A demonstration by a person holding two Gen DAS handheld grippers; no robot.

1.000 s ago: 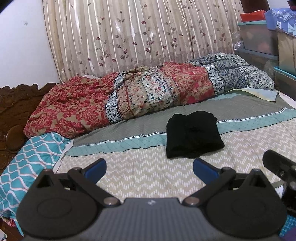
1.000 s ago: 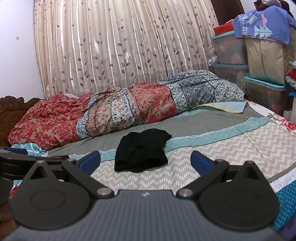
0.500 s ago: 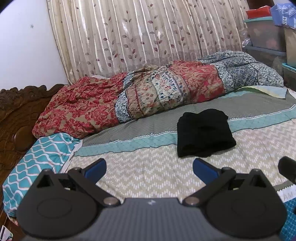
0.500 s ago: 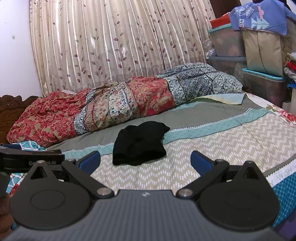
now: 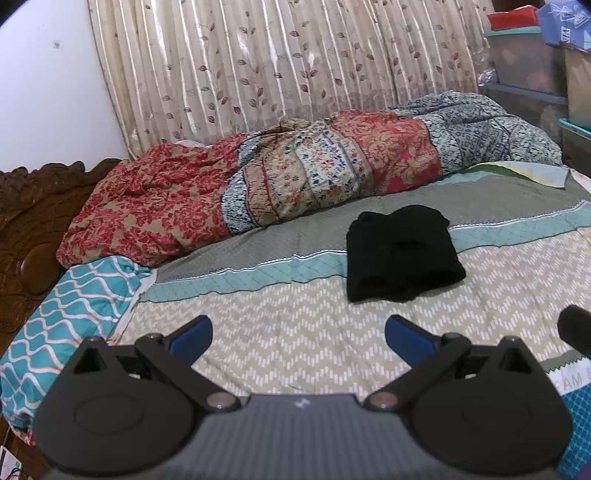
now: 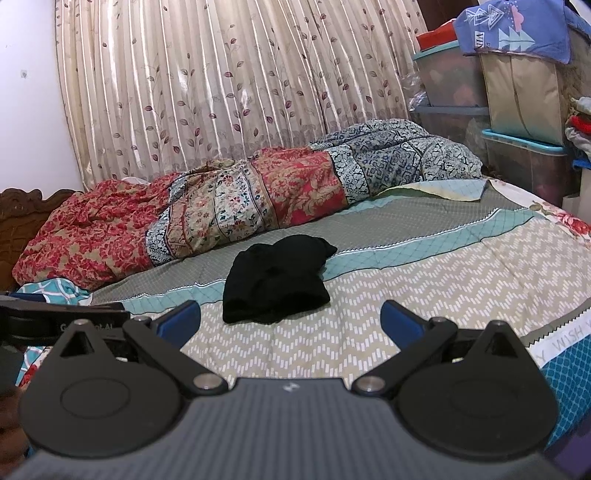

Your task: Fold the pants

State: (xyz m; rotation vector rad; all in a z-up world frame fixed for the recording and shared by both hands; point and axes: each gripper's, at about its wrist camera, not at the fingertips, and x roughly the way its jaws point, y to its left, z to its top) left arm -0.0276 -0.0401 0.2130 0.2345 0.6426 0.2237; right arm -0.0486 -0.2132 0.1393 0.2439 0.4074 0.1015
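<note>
Pants: black pants (image 5: pixel 400 254) lie in a compact, roughly rectangular bundle right of centre in the left wrist view, on the bed (image 5: pixel 295 339), across the teal band and the chevron print.
Same pants, right view: the bundle (image 6: pixel 275 282) sits at centre frame, its far end slightly rumpled.
Left claw: the left claw (image 5: pixel 297 334), bottom centre of its frame, has its blue-tipped fingers wide apart and holds nothing; it hangs over bare bedspread, well apart from the pants.
Right claw: the right claw (image 6: pixel 290 319), bottom centre of its frame, is likewise spread and empty, nearer than the bundle and not touching it.
Stage, as a judgement: the folding looks finished or nearly so, with both claws clear of the cloth.
Doing it well: if any tidying remains, pinch only the loose far edge, lay it flat and square with the stack, and press lightly so the layers beneath do not slide.
Bedding: a red floral quilt (image 5: pixel 229 192) is bunched along the back of the bed, below the curtain (image 5: pixel 280 62).
Containers: stacked plastic storage bins (image 6: pixel 452 79) fill the upper right; their contents show only as blurred colour. A blue cloth (image 6: pixel 513 27) is draped over the top.
</note>
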